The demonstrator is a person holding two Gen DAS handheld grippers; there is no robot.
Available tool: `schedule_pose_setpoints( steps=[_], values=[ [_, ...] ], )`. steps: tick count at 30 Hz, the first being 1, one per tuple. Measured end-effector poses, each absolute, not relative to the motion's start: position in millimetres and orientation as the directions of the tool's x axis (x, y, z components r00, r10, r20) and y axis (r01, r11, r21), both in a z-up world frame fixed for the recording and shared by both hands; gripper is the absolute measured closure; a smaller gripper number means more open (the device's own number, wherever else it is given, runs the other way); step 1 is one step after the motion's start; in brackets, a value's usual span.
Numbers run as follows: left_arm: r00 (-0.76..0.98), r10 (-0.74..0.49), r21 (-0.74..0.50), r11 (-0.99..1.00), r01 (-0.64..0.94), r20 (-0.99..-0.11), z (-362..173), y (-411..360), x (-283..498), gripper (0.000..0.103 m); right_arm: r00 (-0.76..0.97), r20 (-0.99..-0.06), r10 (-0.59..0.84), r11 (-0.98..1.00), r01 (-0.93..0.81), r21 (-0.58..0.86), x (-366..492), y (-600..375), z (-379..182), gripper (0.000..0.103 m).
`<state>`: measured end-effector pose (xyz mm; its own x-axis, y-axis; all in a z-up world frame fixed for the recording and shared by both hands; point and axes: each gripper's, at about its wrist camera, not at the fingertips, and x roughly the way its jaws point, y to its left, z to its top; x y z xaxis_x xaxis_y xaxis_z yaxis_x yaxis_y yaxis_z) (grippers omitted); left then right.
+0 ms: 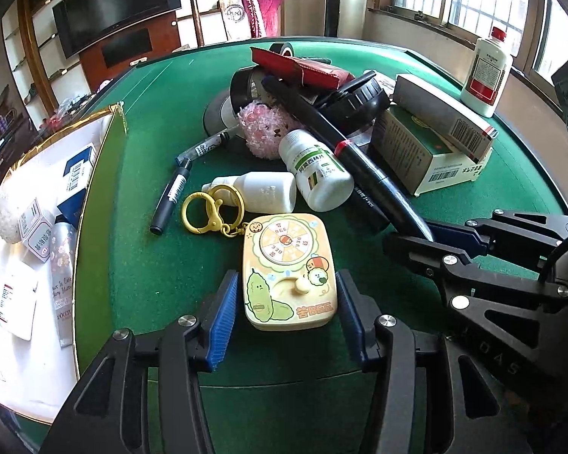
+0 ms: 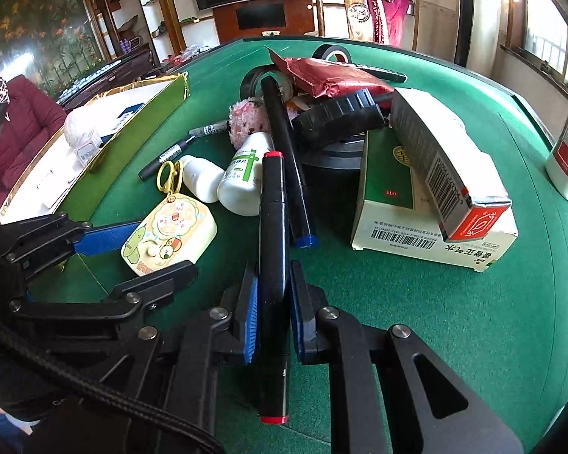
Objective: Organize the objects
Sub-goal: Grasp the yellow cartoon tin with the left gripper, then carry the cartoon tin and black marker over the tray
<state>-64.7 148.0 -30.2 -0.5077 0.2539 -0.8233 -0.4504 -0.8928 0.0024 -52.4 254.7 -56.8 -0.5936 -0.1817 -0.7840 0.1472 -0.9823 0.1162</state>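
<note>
A yellow cartoon toy case point(image 1: 289, 265) with a yellow clasp ring lies flat on the green felt table point(image 1: 151, 265). My left gripper point(image 1: 286, 278) straddles it, open, with a slim gap at each blue pad; the right wrist view shows the same case point(image 2: 170, 230) between that gripper's point(image 2: 164, 246) fingers. My right gripper point(image 2: 273, 268) is shut on a black marker point(image 2: 272, 227) with red ends, which points up toward the pile. In the left wrist view that gripper point(image 1: 416, 232) comes in from the right with the marker point(image 1: 378, 181).
A gold-rimmed white box point(image 1: 106, 121) with several small items stands at the left. The pile holds two white bottles point(image 1: 318, 170), a pink fluffy thing point(image 1: 265, 128), tape rolls, a red pouch point(image 2: 329, 75) and medicine cartons point(image 2: 416, 189). A seated person point(image 2: 22, 121) is at far left.
</note>
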Motion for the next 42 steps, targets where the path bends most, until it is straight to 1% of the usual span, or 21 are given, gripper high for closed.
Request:
schedule_pose_setpoints(
  steps=[6,9,11,12,13,16,18,22,32,39,42],
  values=[
    [-0.509,0.252,-0.003,-0.898,-0.44,-0.823,-30.2,148.1,-65.6,0.059,-0.608,-0.771,-0.188,-0.982,0.132,0.135,-51.5,258.7,-56.6,0.091],
    [-0.512,0.245,0.002,-0.901,-0.434,-0.823,-30.4,149.9,-65.7,0.059,-0.598,-0.772,-0.216,-0.976,0.12,0.18,-54.6,263.8,-56.8,0.09],
    [-0.514,0.243,0.006,-0.9,-0.435,-0.823,-30.4,151.1,-65.9,0.059,-0.594,-0.775,-0.215,-0.977,0.121,0.178,-54.9,263.8,-56.0,0.09],
    [-0.514,0.244,0.004,-0.901,-0.434,-0.822,-30.4,151.2,-66.1,0.062,-0.591,-0.779,-0.21,-0.978,0.117,0.175,-54.5,263.7,-54.9,0.091],
    [-0.515,0.246,0.004,-0.9,-0.435,-0.821,-30.2,151.7,-66.0,0.062,-0.591,-0.778,-0.213,-0.977,0.115,0.18,-53.1,263.5,-54.0,0.091],
    [-0.502,0.288,-0.044,-0.896,-0.443,-0.816,-29.1,147.0,-65.6,0.063,-0.601,-0.768,-0.222,-0.975,0.119,0.188,-50.3,262.9,-50.2,0.091],
    [-0.502,0.297,-0.047,-0.892,-0.451,-0.812,-28.2,146.9,-62.9,0.063,-0.617,-0.753,-0.228,-0.973,0.122,0.195,-47.7,263.8,-44.8,0.091],
    [-0.517,0.317,-0.052,-0.885,-0.462,-0.795,-23.2,147.4,-54.1,0.063,-0.642,-0.724,-0.253,-0.965,0.109,0.24,-45.6,271.8,-38.5,0.091],
    [-0.574,0.331,-0.04,-0.887,-0.459,-0.749,-3.3,142.1,-41.6,0.063,-0.667,-0.696,-0.267,-0.96,0.119,0.254,-40.8,272.4,-28.9,0.091],
    [-0.608,0.336,-0.06,-0.902,-0.427,-0.72,10.3,124.3,-35.2,0.063,-0.67,-0.687,-0.282,-0.956,0.132,0.263,-39.3,268.6,-25.3,0.091],
    [-0.63,0.35,-0.081,-0.906,-0.415,-0.693,24.5,112.9,-31.0,0.063,-0.677,-0.673,-0.296,-0.951,0.141,0.276,-39.7,266.0,-19.1,0.091]
  ],
)
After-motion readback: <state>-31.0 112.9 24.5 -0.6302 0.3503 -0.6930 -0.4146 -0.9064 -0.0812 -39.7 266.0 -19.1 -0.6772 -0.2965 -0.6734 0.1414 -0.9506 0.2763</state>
